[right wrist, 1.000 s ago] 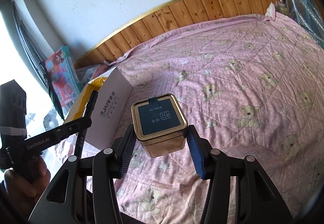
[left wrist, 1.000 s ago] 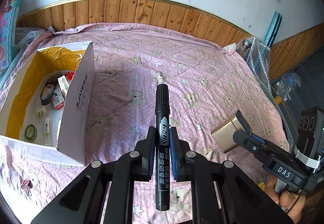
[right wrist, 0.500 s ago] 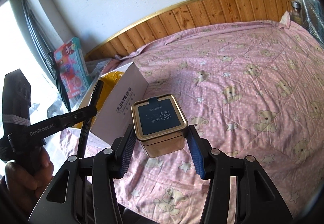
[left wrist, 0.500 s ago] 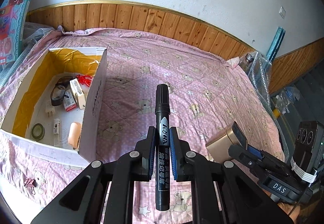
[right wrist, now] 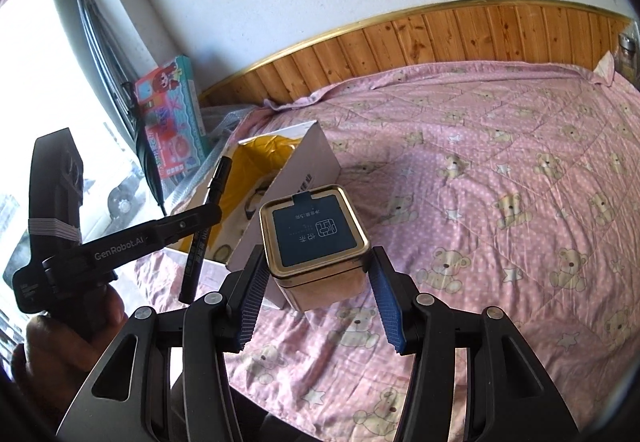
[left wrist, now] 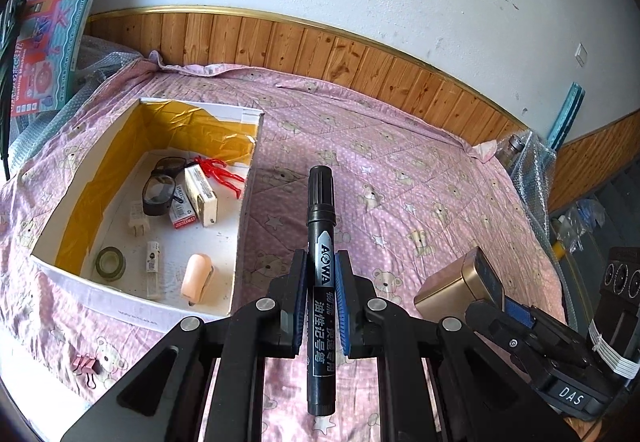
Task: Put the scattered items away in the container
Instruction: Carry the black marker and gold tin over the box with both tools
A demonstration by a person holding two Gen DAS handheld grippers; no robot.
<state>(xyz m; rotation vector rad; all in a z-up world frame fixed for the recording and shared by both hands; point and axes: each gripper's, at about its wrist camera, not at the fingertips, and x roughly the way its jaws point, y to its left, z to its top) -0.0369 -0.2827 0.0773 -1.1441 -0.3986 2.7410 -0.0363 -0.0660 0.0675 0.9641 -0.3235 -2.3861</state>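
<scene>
Left wrist view: marker (left wrist: 321,254) clamped lengthwise in the left claw (left wrist: 321,286), cap pointing forward, the blue pads pressed on its barrel.
Container: white box (left wrist: 240,226) with yellow lining sits open on the pink bed (left wrist: 420,178), ahead and to the left of the claw, its right wall just beside the marker's line.
Box contents: glasses (left wrist: 160,186), a red figure (left wrist: 220,170), a tape roll (left wrist: 110,262) and small packets lie on the floor of the box, with bare floor near the front right corner.
Stray item: pink binder clip (left wrist: 86,366) lies on the bed outside the box, at the near left.
Step in hand: judged to be carrying the marker over the box; best done by swinging left past the wall, lowering toward the bare floor, then opening.
Right wrist view: gold tin (right wrist: 316,238) gripped in the right claw (right wrist: 318,294), pads against its two sides, dark lid facing the camera.
Tin and box: box stands beyond and left of the tin; whether the tin is above the bed or the box edge cannot be told.
Advice: keep the tin level and back while the left claw unloads, since both claws crowd the same opening.
Person: hand (right wrist: 60,338) holds the left claw's handle at the frame's left.
</scene>
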